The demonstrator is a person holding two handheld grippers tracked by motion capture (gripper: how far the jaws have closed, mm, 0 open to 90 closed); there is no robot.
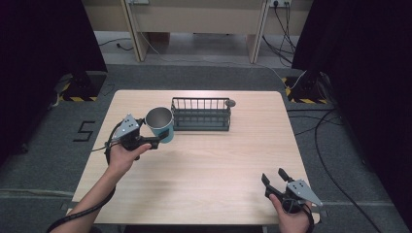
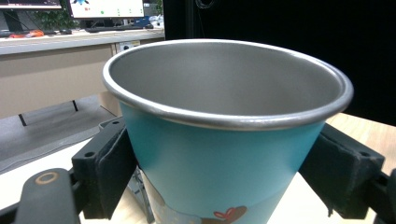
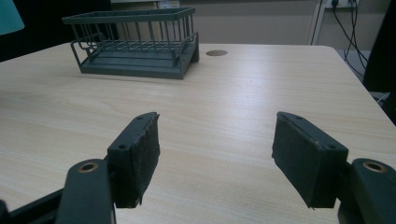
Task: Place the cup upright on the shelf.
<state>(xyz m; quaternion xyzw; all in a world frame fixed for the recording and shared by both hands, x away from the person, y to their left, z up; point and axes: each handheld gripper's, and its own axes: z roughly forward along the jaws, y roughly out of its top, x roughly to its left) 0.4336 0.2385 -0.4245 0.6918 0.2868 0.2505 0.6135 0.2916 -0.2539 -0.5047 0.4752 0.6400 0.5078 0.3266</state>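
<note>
Cup [image 1: 160, 124] is the object in hand: a teal metal cup with a bare steel rim and steel inside, held upright by the left gripper [image 1: 156, 141] over the far left part of the table [image 1: 218, 165].

Nearest the person, at the table's front right corner, the right gripper [image 1: 275, 177] rests in the person's right hand [image 1: 294, 219]. Its two black jaws stand wide apart with nothing between them. In the right gripper view [image 3: 215, 156] they frame bare pale wood.

Farther in, on the left, the person's left hand [image 1: 122, 158] reaches forward with the left gripper. Its jaws press against opposite sides of the cup's teal wall, below the rim. In the left gripper view [image 2: 219, 182] the cup [image 2: 224, 154] sits close to the camera, open mouth up, with a small red heart printed near its lower edge. Whether the cup's base touches the table cannot be told.

Just beyond and to the right of the cup stands a dark wire basket [image 1: 201, 113] with nothing seen inside it. The cup is close beside its left end. In the right gripper view the basket [image 3: 135, 44] sits across the table, and a small round hole [image 3: 216, 52] marks the tabletop near it.

Beyond the table lie grey floor [image 1: 204, 77] and trailing cables [image 1: 330, 141].
</note>
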